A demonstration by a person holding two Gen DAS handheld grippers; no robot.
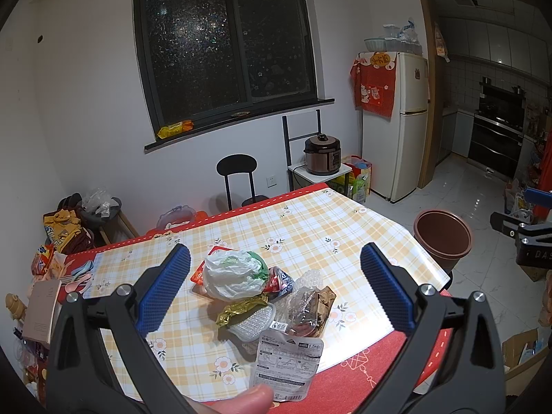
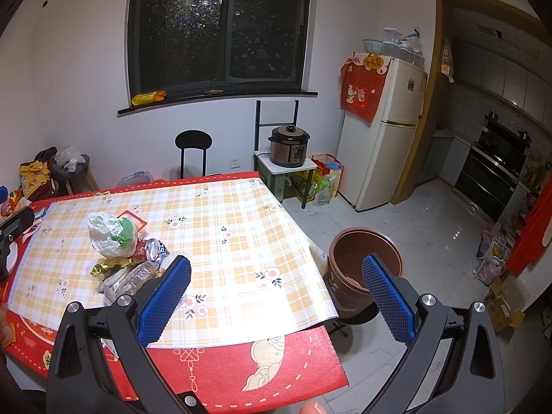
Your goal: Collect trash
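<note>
Here, the left tool (image 1: 276, 286) hangs above the bench (image 1: 303, 227), which wears a yellow-and-white checked plastic cloth with small flowers over a red felt cover, and its two blue ribbed pads stand wide apart with nothing between them. Under it lies the heap of trash: a crumpled white and green plastic bag (image 1: 233, 274) on top of a flat red packet (image 1: 203, 270), a crushed drink can (image 1: 281, 281) touching the bag's right side, a twisted gold foil wrapper (image 1: 239, 310) just in front, clear bubble-wrap packaging (image 1: 305, 302) and a white printed blister card (image 1: 288, 362) nearest the camera. A fingertip (image 1: 238, 402) shows at the lower edge of this view.

The right tool (image 2: 276, 288) is spread just as wide and grips nothing; it hangs over the bench's right edge, one pad above the cloth and the other in front of a round brown waste bin (image 2: 348, 252) standing on the white tiled floor (image 2: 414, 227) just beside the bench. From this side the heap sits well to the left, near the left pad
</note>
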